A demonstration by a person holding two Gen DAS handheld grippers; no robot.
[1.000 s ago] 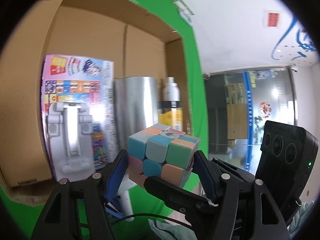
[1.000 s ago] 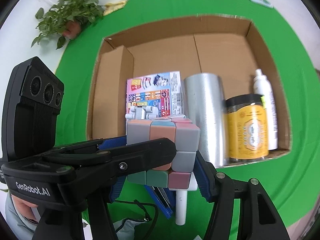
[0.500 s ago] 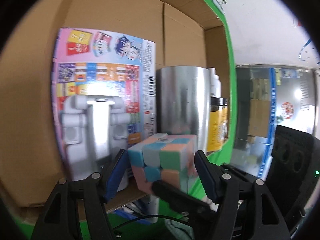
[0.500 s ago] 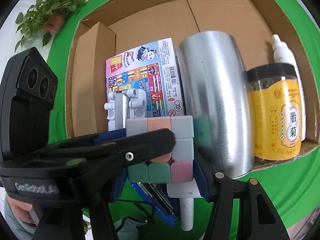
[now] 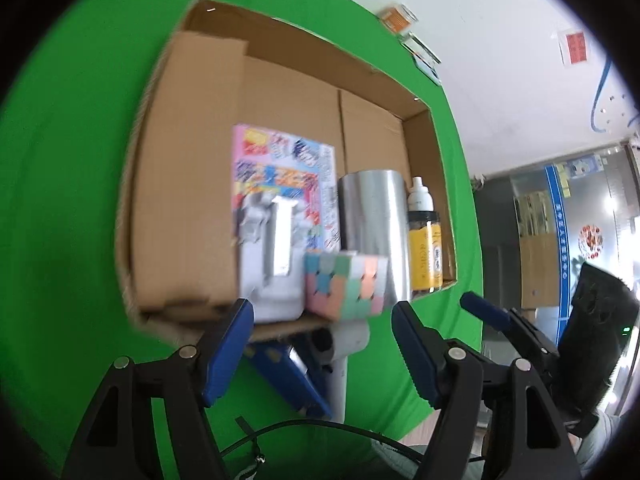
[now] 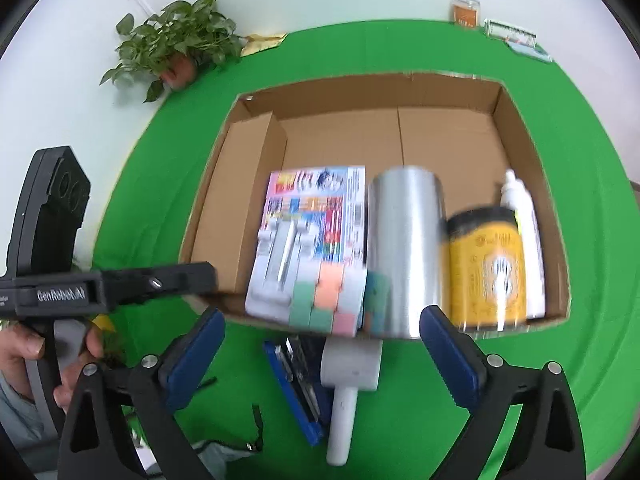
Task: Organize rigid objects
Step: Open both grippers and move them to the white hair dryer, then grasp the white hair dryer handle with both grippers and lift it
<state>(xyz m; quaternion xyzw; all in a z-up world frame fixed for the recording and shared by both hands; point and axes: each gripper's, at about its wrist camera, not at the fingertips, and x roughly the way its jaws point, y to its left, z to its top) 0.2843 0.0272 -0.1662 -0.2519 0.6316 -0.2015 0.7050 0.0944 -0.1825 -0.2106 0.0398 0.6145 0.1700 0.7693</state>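
Inside the cardboard box (image 6: 400, 92), close against its near wall: pastel puzzle cube (image 6: 328, 300), free of both tools, tucked between a grey plastic holder (image 6: 280, 256) and a silver cylinder (image 6: 404, 248). Too blurred to tell whether touching either one.

Behind the cube, lying flat on the box floor: colourful printed packet (image 6: 320, 200), grey holder on top of its near part. Right of the cylinder, on its side: yellow jar (image 6: 486, 264) with a black lid. Beyond that, against the right wall: white bottle (image 6: 520, 204).

Left tool (image 5: 322, 308): blue-padded jaws spread moderately apart, just been widening, nothing between them, hanging short of the box's near wall with the cube ahead of the tips. Right tool (image 6: 322, 316): jaws spread very wide, just been widening sharply, nothing between the pads, likewise short of the box and angled down at it.

Outside the box, on the green surface (image 6: 592, 160), just in front of the near wall: blue flat item (image 6: 296, 384) and a white roller-like thing with a handle (image 6: 348, 372), side by side. At far left of the right wrist view: a hand (image 6: 24, 352) wrapped round the left tool's grip. Far back, past the green cloth: potted plant (image 6: 176, 44).
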